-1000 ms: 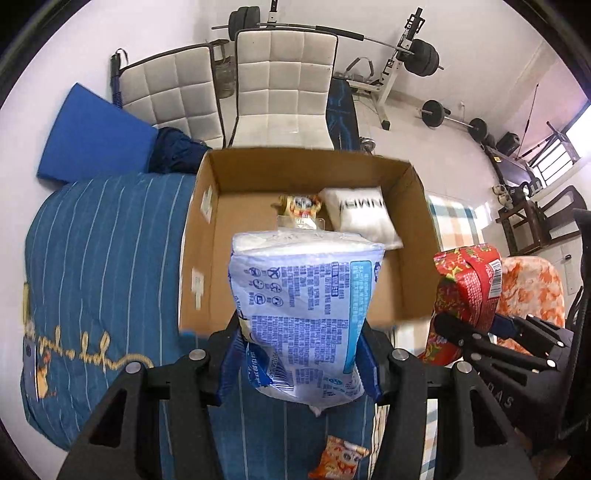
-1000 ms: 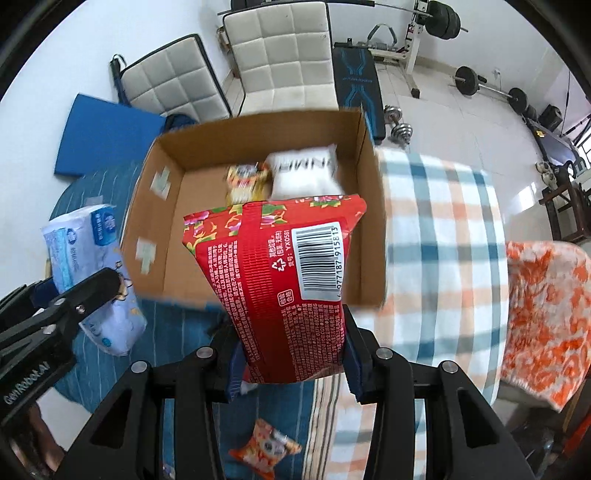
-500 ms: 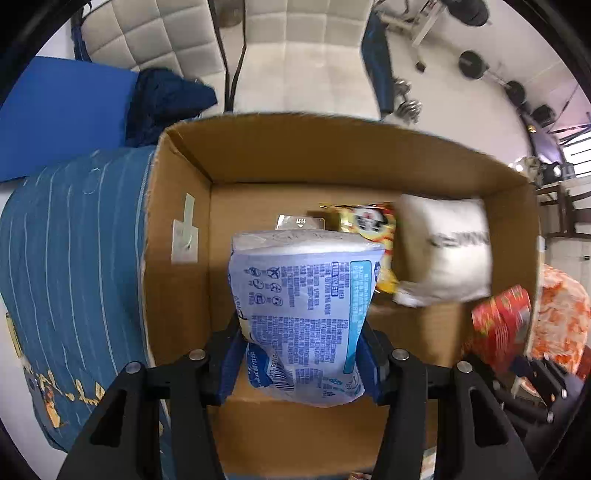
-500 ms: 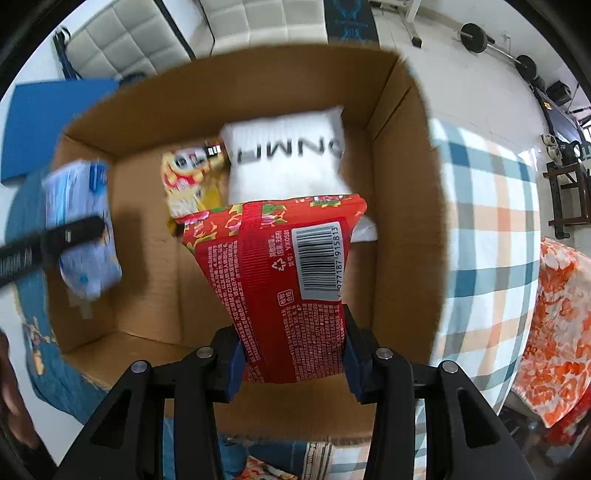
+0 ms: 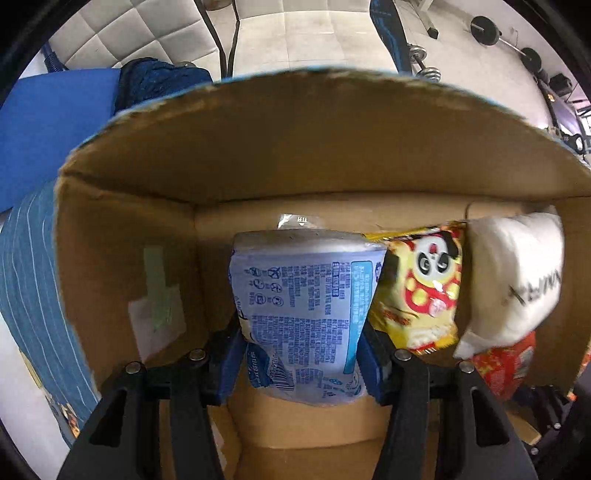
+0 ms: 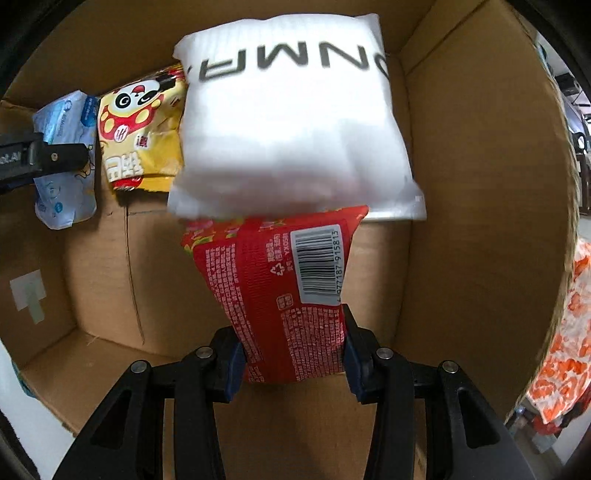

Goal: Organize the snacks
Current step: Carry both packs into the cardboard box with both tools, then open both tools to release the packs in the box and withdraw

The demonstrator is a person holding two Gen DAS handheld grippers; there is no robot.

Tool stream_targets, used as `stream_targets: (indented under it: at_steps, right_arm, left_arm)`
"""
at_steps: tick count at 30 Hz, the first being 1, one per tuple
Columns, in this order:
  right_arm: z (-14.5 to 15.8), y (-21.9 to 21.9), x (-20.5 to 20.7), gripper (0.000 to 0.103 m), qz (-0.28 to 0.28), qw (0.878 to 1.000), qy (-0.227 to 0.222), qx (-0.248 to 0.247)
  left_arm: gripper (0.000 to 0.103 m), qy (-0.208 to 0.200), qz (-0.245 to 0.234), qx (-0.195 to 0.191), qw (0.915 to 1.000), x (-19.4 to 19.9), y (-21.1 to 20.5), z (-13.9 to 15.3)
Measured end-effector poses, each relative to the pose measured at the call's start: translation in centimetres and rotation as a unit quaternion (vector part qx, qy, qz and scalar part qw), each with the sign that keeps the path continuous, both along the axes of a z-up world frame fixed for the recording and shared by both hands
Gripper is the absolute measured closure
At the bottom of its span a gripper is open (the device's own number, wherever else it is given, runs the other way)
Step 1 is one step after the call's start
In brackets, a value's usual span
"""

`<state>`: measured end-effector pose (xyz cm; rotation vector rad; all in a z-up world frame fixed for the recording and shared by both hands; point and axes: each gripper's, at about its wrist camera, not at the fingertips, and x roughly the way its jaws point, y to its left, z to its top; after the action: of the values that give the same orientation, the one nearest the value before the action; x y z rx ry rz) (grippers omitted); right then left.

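Both grippers are down inside the open cardboard box (image 5: 122,236) (image 6: 480,206). My left gripper (image 5: 301,354) is shut on a pale blue snack pack (image 5: 303,314), held near the box's left side and also seen in the right wrist view as the blue pack (image 6: 62,166). My right gripper (image 6: 291,354) is shut on a red snack bag (image 6: 280,295), whose top touches the white pillow-like bag (image 6: 291,118). A yellow panda snack bag (image 5: 421,288) (image 6: 140,136) lies between the blue pack and the white bag (image 5: 513,280). The red bag (image 5: 502,365) shows low on the right in the left wrist view.
The box rests on a blue striped cover (image 5: 26,280). Beyond its far wall stand white padded chairs (image 5: 295,40), a blue mat (image 5: 55,122) and gym weights (image 5: 487,29). An orange patterned cloth (image 6: 565,339) lies past the box's right wall.
Both grippers have moved forward and down into the box with their packs. The red bag now reaches the white bag, and the blue pack sits next to the yellow one.
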<state>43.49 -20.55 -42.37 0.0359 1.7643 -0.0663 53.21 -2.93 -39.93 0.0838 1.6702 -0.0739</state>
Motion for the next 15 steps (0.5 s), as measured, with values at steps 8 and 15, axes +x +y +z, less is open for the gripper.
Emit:
stream_targets:
  at_steps: [8,15]
  right_arm:
    - [-0.9,0.4,1.0,0.054,0.004,1.000,0.005,-0.005]
    - [-1.0,-0.6,1.2,0.049,-0.001,1.000,-0.001,0.002]
  left_arm:
    - [0.047,0.005,0.010,-0.022,0.9997,-0.1,0.5,-1.0]
    - [0.041,0.012,0.025,-0.048,0.9985,-0.6,0.9,-0.3]
